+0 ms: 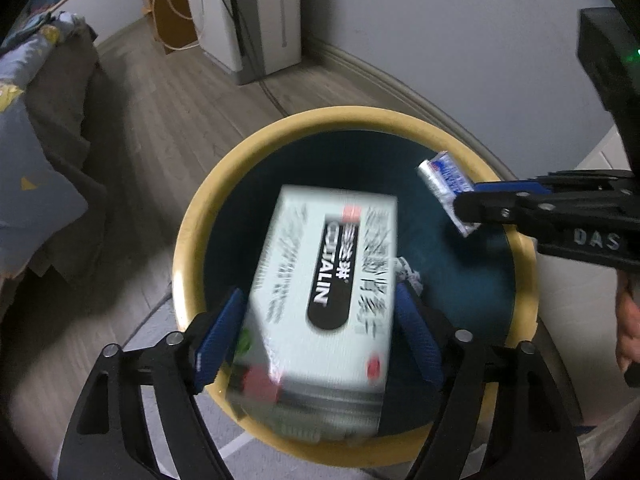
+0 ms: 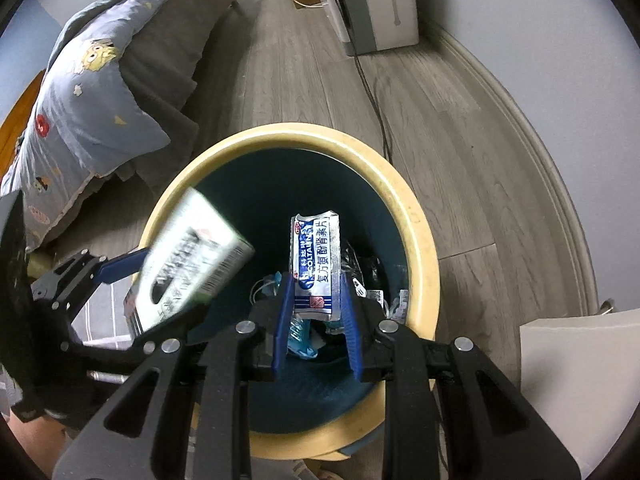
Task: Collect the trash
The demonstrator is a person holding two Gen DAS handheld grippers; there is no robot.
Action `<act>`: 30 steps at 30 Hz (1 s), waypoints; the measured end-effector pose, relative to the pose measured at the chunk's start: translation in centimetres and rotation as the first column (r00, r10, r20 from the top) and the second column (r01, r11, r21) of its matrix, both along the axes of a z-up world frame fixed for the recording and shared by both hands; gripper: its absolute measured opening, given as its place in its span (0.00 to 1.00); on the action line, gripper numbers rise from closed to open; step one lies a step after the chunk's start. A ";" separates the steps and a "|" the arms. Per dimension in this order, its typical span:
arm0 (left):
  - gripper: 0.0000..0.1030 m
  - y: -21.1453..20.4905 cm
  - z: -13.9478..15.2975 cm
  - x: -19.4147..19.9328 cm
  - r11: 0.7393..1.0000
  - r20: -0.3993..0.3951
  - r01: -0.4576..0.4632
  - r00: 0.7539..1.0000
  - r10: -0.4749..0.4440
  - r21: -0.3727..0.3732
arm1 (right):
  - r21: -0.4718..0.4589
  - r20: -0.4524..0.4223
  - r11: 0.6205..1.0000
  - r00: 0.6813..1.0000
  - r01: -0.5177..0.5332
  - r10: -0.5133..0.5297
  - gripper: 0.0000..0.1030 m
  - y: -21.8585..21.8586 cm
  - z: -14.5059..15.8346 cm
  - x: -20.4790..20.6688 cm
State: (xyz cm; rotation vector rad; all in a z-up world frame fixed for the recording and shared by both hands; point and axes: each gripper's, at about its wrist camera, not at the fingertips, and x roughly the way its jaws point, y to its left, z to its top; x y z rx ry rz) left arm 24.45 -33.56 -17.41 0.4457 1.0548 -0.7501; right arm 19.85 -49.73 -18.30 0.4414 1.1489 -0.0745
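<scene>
Left gripper [image 1: 320, 332] spread, box [image 1: 324, 292] blurred between its pads above the bin [image 1: 188, 240] mouth. Right gripper [image 2: 316, 308] pinches blister pack [image 2: 316, 264] at the rim's 2 o'clock; release it over centre

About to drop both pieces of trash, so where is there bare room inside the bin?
The bin is bare along its dark far wall, below the far rim. Crowded: its bottom, under the blister pack, holds wrappers; the box covers the near-left opening.
</scene>
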 end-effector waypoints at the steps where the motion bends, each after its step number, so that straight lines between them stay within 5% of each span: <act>1: 0.78 0.1 -0.1 0.0 1.000 0.001 0.001 1.000 -0.001 0.003 | 0.000 -0.003 1.000 1.000 0.003 -0.003 0.23 0.0 -0.1 0.0; 18: 0.79 5.1 3.5 -2.4 0.994 0.010 -0.091 0.996 0.092 -0.051 | -0.078 0.008 0.996 0.999 -0.045 0.046 0.24 1.3 2.5 -1.7; 21: 0.91 6.7 5.9 -4.0 0.989 0.042 -0.126 0.991 0.129 -0.079 | -0.118 0.031 0.991 0.998 -0.056 0.060 0.24 2.0 4.6 -3.2; 22: 0.92 7.1 6.6 -4.6 0.987 0.043 -0.131 0.990 0.135 -0.092 | -0.132 0.042 0.990 0.997 -0.055 0.061 0.33 2.1 5.3 -3.8; 23: 0.93 7.7 7.3 -5.3 0.984 0.037 -0.142 0.988 0.147 -0.107 | -0.153 0.056 0.987 0.997 -0.051 0.060 0.53 2.3 6.1 -4.9; 25: 0.94 8.6 8.3 -6.4 0.976 0.032 -0.171 0.984 0.177 -0.136 | -0.174 0.078 0.984 0.995 -0.046 0.060 0.70 2.5 7.2 -6.7; 27: 0.94 9.5 9.5 -7.8 0.966 0.038 -0.208 0.976 0.216 -0.155 | -0.177 0.098 0.983 0.993 -0.048 0.067 0.72 2.8 8.3 -8.5; 30: 0.95 10.3 11.4 -10.1 0.955 0.059 -0.237 0.966 0.251 -0.179 | -0.175 0.131 0.984 0.991 -0.014 0.037 0.90 2.7 10.0 -11.3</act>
